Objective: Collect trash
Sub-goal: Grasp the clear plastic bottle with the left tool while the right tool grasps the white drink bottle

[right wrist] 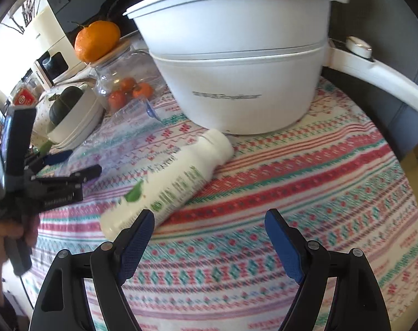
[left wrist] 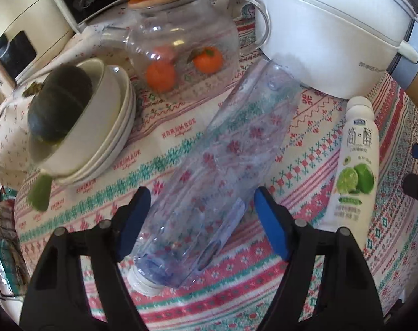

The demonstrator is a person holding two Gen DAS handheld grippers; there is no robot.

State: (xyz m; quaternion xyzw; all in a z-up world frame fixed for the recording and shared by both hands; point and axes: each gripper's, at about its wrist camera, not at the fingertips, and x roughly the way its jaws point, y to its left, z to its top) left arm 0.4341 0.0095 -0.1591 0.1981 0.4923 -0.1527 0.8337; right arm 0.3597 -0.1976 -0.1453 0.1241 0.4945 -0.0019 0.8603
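Note:
A clear plastic bottle (left wrist: 225, 151) lies on the patterned tablecloth (left wrist: 305, 262), its white cap (left wrist: 144, 281) towards me. My left gripper (left wrist: 203, 220) straddles its neck end. The blue pads (left wrist: 134, 220) stand close on either side, and I see no squeeze on the plastic. To the right lies a white drink bottle (left wrist: 355, 160) with a lime picture. In the right wrist view that white bottle (right wrist: 167, 179) lies slantwise, one end just in front of the left finger of my open right gripper (right wrist: 209, 237), with nothing between the pads. A hand holds the left gripper (right wrist: 82, 162) at the left.
A big white electric pot (right wrist: 236, 82) with a long handle stands at the back. Left of it is a glass teapot (left wrist: 181, 49) with tangerines around it and an orange (right wrist: 97, 40) on its lid. Stacked bowls (left wrist: 109, 127) hold a dark green squash. The round table's edge (right wrist: 402, 165) curves at the right.

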